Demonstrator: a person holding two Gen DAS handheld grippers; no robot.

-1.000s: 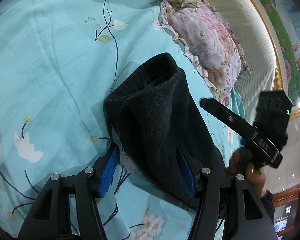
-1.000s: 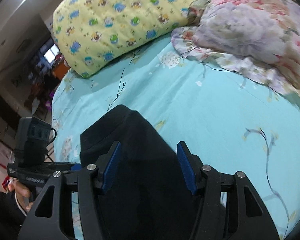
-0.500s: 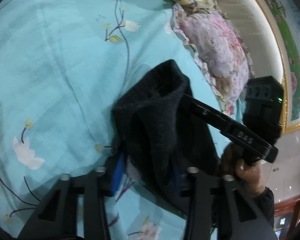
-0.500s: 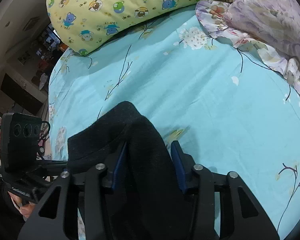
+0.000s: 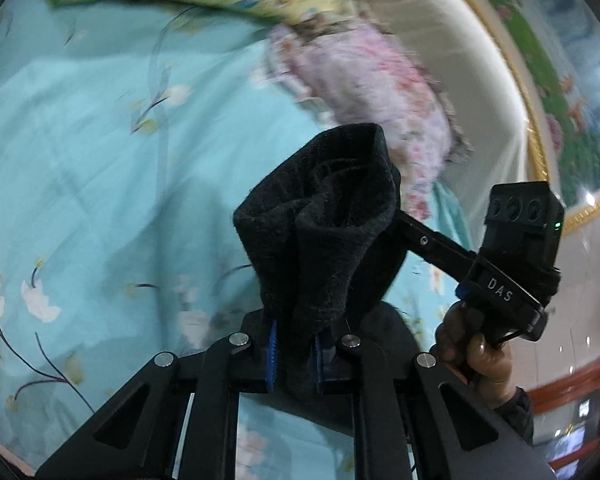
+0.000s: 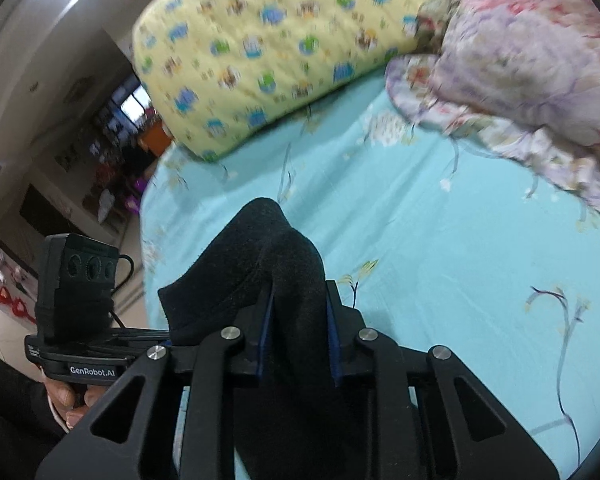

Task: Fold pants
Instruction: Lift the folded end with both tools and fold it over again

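The left gripper (image 5: 294,354) is clamped on a bunched end of the black pants (image 5: 320,216); its jaws have just been closing, with the cloth between them; the right gripper (image 6: 298,334) pinches another fold of the pants, its jaws also just closing on the cloth; the pants hang lifted above the blue bed sheet (image 6: 440,248); a yellow pillow (image 6: 268,48) and a pink pillow (image 6: 532,64) lie behind.

Dim indoor light, motion blur, fisheye-warped edges
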